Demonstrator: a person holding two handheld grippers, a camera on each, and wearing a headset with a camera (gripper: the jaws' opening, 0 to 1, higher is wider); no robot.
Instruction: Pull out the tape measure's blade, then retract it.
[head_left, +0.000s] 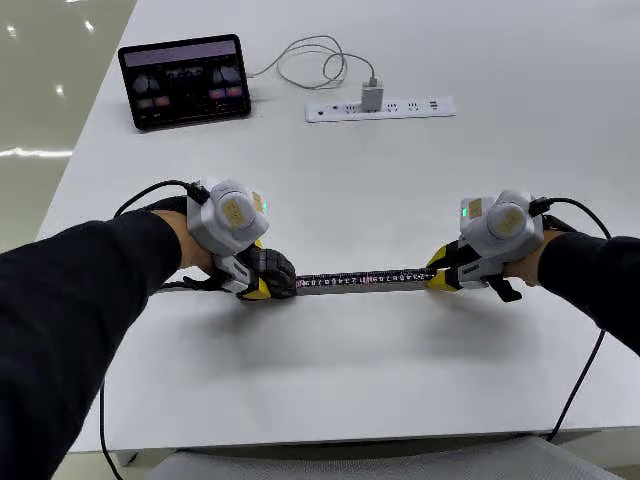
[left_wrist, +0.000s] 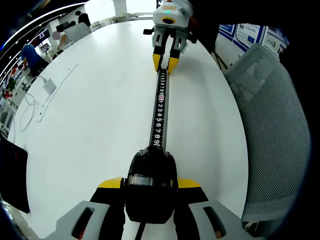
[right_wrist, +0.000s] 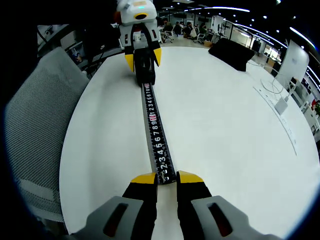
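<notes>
White, matte tabletop in an open office carries the work. In the head view, a dark rectangular tablet stands at 11 o'clock. A white power strip with a coiled white cable lies at 12 o'clock, well apart from the task.

At 9 o'clock, the left gripper has its fingers clamped on the black plastic tape measure case, which rests on the tabletop. The dark steel blade with white numerals runs flat toward 3 o'clock. There the right gripper has its fingers narrowed onto the blade's free end.

In the left gripper view, the case sits between the yellow-tipped fingers at 6 o'clock, and the blade leads to the right gripper at 12 o'clock. A grey mesh chair back stands at 3 o'clock.

In the right gripper view, the blade end lies between the fingers at 6 o'clock, with the case at 12 o'clock. Desks and seated people occupy the far room.

Judgement: the pull-out step is in hand, with the blade partly extended. Next, either draw the end further toward 3 o'clock or guide it back to the case. Hold the end during the return so the blade does not snap in.
</notes>
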